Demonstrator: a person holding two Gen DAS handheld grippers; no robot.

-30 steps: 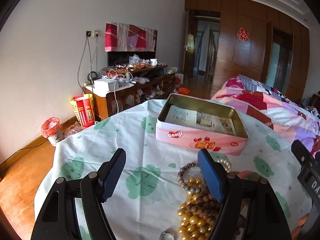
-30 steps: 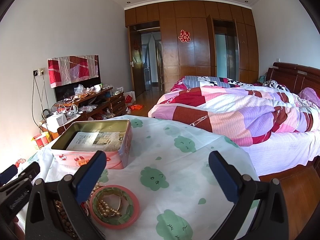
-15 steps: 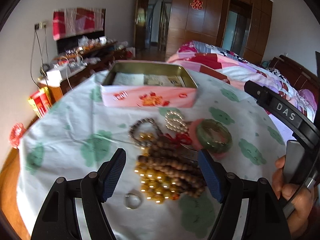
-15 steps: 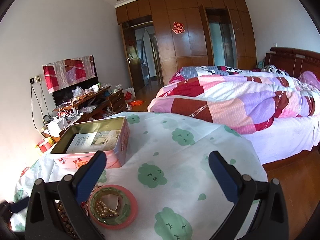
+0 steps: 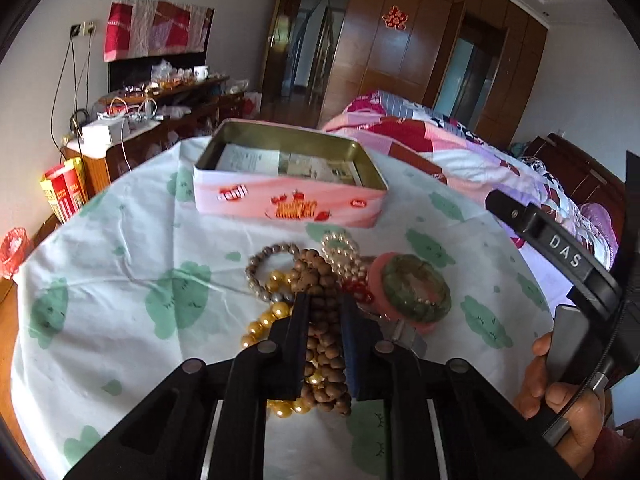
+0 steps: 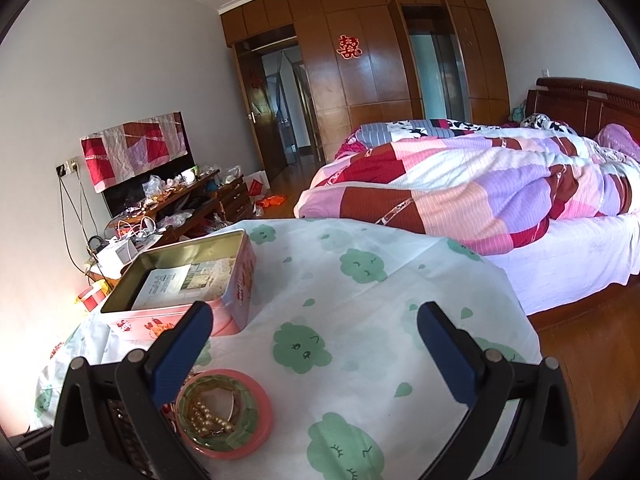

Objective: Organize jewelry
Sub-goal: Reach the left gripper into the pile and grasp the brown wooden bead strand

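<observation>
Count on the table: 1 tin [image 5: 288, 204], open, with 1 paper [image 5: 250, 159] inside. 1 brown bead string [image 5: 320, 280]. 1 gold bead string [image 5: 260, 326]. 1 grey bracelet [image 5: 264, 260]. 1 pearl bracelet [image 5: 340, 248]. 1 green bangle [image 5: 416, 284] on 1 pink bangle [image 6: 262, 412]. 2 grippers: left [image 5: 324, 312], right [image 6: 312, 344].

The white letters "DAS" were printed on the black body of the right gripper [image 5: 560, 252], seen at the right edge of the left wrist view. A red double-happiness character was pasted on the wooden wardrobe door [image 6: 349, 47]. A red logo was carried on the pink tin [image 5: 288, 204], but it could not be read with certainty.
</observation>
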